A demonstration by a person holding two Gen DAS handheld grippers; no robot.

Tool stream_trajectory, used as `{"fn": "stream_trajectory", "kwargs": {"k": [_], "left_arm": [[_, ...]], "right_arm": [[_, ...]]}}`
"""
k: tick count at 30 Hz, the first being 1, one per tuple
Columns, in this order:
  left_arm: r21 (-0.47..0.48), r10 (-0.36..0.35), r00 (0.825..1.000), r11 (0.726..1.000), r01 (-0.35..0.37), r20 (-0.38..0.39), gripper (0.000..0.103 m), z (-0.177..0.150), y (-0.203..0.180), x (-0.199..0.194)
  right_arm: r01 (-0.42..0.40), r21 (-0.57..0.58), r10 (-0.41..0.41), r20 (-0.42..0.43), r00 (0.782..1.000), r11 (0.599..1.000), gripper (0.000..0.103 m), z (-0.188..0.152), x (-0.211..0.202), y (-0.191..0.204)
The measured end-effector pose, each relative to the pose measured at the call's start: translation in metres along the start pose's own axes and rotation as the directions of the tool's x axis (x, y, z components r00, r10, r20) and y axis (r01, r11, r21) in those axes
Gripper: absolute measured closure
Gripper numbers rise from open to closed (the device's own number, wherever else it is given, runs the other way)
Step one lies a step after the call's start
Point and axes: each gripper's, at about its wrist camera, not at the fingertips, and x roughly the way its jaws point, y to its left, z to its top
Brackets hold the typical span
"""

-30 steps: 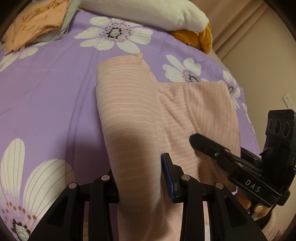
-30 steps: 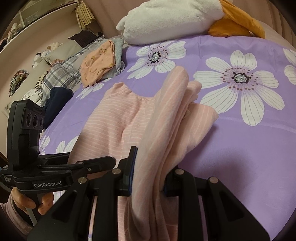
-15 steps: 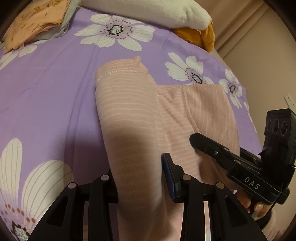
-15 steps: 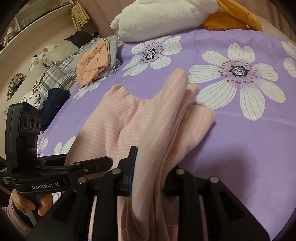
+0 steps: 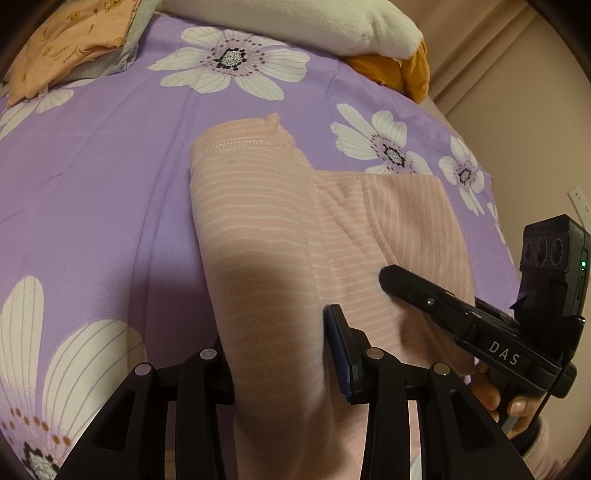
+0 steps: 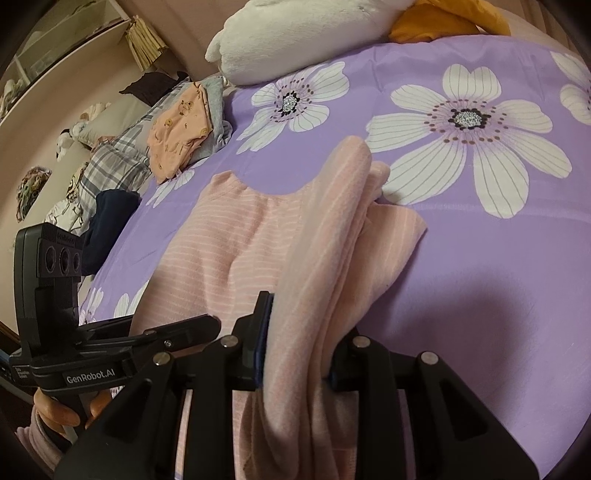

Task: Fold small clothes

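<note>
A pink striped garment (image 5: 258, 229) lies on the purple flowered bedspread (image 5: 92, 192). My left gripper (image 5: 280, 354) is shut on one hanging part of it, which rises between the fingers. My right gripper (image 6: 295, 350) is shut on another bunched part of the same pink garment (image 6: 229, 251). The two grippers are side by side: the right gripper (image 5: 461, 314) shows at the right of the left wrist view, and the left gripper (image 6: 129, 343) at the lower left of the right wrist view. The rest of the garment drapes flat between them.
A folded orange garment on grey cloth (image 6: 181, 129) lies at the bed's far left, also in the left wrist view (image 5: 74, 40). A white and orange plush pillow (image 6: 314, 33) lies at the head. Plaid and dark clothes (image 6: 110, 162) are piled beyond the left edge.
Both grippers have moved slightly forward over the bed with the garment still held. The grip has not changed.
</note>
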Motion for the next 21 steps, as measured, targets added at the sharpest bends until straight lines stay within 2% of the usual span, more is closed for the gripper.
{"fn": "stream_trajectory", "kwargs": {"k": [21], "left_arm": [[0.015,0.037,0.999,0.999,-0.037,0.010,0.065,-0.006,0.002,-0.006]], "right_arm": [[-0.013,0.073,0.013,-0.001,1.000,0.997,0.074,-0.002,-0.008,-0.013]]}}
